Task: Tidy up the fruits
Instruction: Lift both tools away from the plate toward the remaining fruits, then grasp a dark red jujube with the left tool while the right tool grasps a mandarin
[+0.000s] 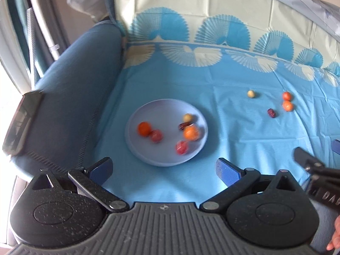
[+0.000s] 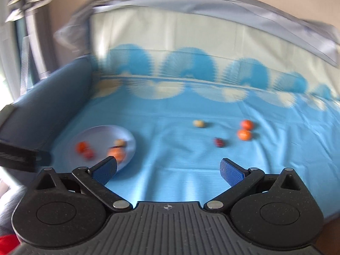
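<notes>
Your left gripper and right gripper are both spread, empty; plate near left holds six fruits.

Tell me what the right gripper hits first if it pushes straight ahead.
Probably bare tablecloth. The open right gripper points between the plate on its left and the dark fruit on its right. That fruit lies nearest the line, though blur makes depth uncertain.

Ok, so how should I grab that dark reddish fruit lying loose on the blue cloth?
Come from above with the right hand-held gripper, fingers across the narrow middle of the dark fruit. It looks oblong, lies flat on the cloth, and nothing touches it.
</notes>
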Action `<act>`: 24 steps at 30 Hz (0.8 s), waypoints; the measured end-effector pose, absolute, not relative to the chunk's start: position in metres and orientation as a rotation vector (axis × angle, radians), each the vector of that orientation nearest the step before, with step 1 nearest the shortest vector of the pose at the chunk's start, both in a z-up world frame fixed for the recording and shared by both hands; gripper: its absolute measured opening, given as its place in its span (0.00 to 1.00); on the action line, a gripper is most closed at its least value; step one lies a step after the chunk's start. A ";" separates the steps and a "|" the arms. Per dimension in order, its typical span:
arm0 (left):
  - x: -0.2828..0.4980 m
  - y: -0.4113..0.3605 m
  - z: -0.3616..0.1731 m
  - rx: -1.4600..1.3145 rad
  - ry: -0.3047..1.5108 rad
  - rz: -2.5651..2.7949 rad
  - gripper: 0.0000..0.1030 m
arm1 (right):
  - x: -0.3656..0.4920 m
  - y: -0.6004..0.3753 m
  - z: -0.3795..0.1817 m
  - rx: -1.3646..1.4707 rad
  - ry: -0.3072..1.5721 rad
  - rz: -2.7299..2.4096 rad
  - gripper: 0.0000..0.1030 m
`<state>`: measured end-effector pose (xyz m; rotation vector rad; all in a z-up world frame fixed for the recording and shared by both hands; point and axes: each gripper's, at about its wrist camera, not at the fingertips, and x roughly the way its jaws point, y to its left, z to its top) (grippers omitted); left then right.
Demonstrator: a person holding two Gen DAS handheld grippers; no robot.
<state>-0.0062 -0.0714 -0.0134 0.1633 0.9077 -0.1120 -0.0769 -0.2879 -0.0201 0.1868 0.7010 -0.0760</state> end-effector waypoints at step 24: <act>0.175 -0.380 -0.210 0.455 0.959 -0.553 1.00 | 0.123 -0.517 -0.227 0.254 0.862 -0.213 0.99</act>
